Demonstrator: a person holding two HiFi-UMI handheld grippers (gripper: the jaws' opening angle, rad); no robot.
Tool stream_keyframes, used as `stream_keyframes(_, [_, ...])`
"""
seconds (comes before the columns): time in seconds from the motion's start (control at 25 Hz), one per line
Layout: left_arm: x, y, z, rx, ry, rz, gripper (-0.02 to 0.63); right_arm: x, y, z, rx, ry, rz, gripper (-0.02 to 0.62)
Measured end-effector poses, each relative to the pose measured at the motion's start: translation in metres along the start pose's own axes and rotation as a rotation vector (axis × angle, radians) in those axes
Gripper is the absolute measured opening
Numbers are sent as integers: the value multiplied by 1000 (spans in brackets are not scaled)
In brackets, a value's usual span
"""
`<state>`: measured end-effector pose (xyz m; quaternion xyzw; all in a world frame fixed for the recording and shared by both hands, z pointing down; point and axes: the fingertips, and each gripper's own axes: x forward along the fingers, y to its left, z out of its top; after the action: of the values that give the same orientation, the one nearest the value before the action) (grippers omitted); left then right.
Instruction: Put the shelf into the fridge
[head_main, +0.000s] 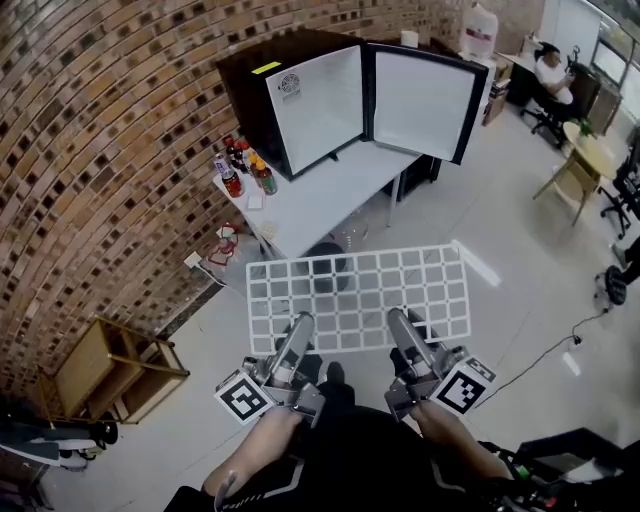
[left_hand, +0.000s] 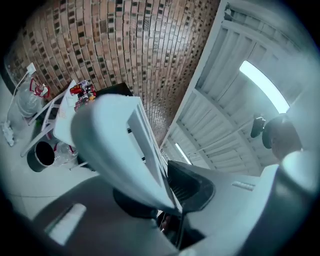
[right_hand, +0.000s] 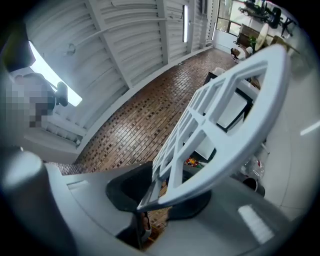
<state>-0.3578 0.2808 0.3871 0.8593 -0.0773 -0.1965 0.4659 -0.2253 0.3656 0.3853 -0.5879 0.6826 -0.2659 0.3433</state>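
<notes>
A white grid shelf (head_main: 360, 298) hangs level in the air in front of me, held by its near edge. My left gripper (head_main: 300, 325) is shut on the shelf's near-left edge, and my right gripper (head_main: 400, 322) is shut on the near-right edge. In the left gripper view the shelf (left_hand: 127, 145) runs out from between the jaws; the right gripper view shows the shelf (right_hand: 220, 130) the same way. The small black fridge (head_main: 300, 95) stands on a white table (head_main: 330, 200) ahead, its two doors swung open, white inside.
Several bottles (head_main: 240, 165) stand on the table to the left of the fridge. A brick wall (head_main: 100, 150) runs along the left. A dark bin (head_main: 325, 262) sits under the table. A wooden frame (head_main: 110, 370) lies at the lower left. A person (head_main: 550, 75) sits at the far right.
</notes>
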Motion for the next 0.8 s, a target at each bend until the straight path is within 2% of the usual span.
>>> stream_keyframes(0.12, [23, 12, 18, 27, 9, 0, 58, 25, -11, 13, -2, -4, -1, 97])
stream_keyframes(0.32, [54, 38, 47, 10, 26, -8, 60, 69, -27, 24, 3, -23, -12, 97])
stream_keyframes(0.48, [80, 55, 67, 26, 52, -24, 61, 96, -38, 35, -5, -31, -27, 97])
stream_keyframes(0.8, [104, 94, 101, -24, 53, -30, 58, 150, -57, 36, -19, -19, -29, 97])
